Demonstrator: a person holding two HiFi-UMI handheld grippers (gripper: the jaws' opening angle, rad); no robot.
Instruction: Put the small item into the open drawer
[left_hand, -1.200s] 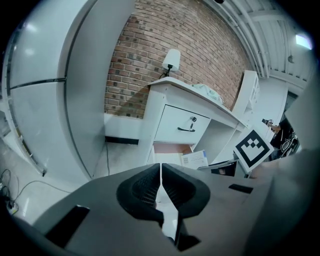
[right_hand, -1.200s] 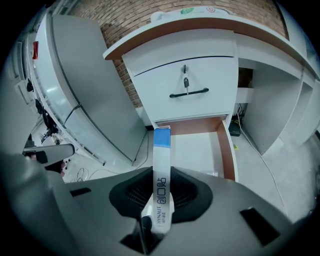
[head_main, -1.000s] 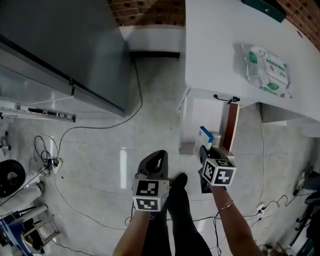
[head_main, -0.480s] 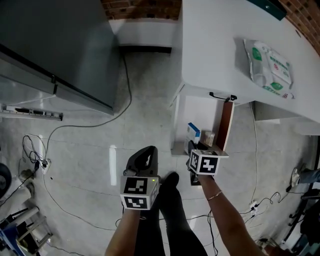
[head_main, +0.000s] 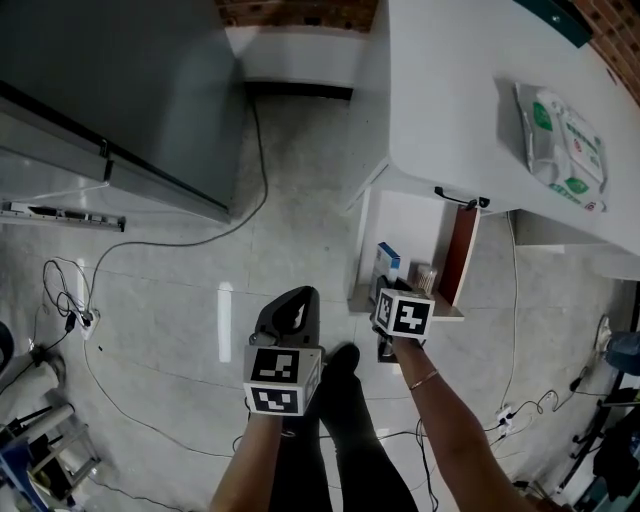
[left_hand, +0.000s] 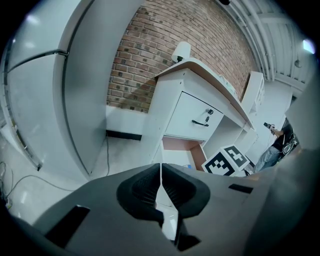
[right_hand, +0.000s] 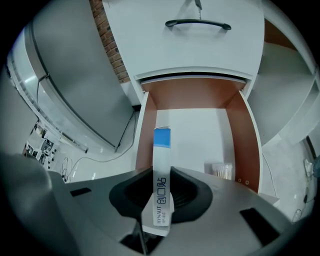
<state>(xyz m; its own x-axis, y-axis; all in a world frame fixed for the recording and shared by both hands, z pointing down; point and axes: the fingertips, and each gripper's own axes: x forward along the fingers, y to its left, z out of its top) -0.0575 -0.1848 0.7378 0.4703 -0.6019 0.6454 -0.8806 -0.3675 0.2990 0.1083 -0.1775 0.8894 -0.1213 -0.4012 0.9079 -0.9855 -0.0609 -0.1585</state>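
My right gripper (right_hand: 162, 176) is shut on a slim white box with a blue end (right_hand: 161, 150), which sticks out upright past the jaws. Below it lies the open drawer (right_hand: 200, 131), with brown side walls and a white floor. In the head view the box (head_main: 386, 262) hangs over the drawer's (head_main: 458, 262) front left part, above my right gripper (head_main: 390, 298). My left gripper (head_main: 293, 306) hovers over the floor to the left of the drawer. Its jaws (left_hand: 161, 184) are shut with nothing between them.
A small tub of cotton swabs (right_hand: 218, 170) stands in the drawer's right front corner. Above is a closed drawer with a black handle (right_hand: 198, 23). The white desk top (head_main: 470, 90) carries a pack of wipes (head_main: 560, 140). A grey cabinet (head_main: 110, 90) and cables (head_main: 180, 240) lie left.
Both grippers have sunk. The right one, still shut on the box, has come down closer to the open drawer. The left one has dropped a little.
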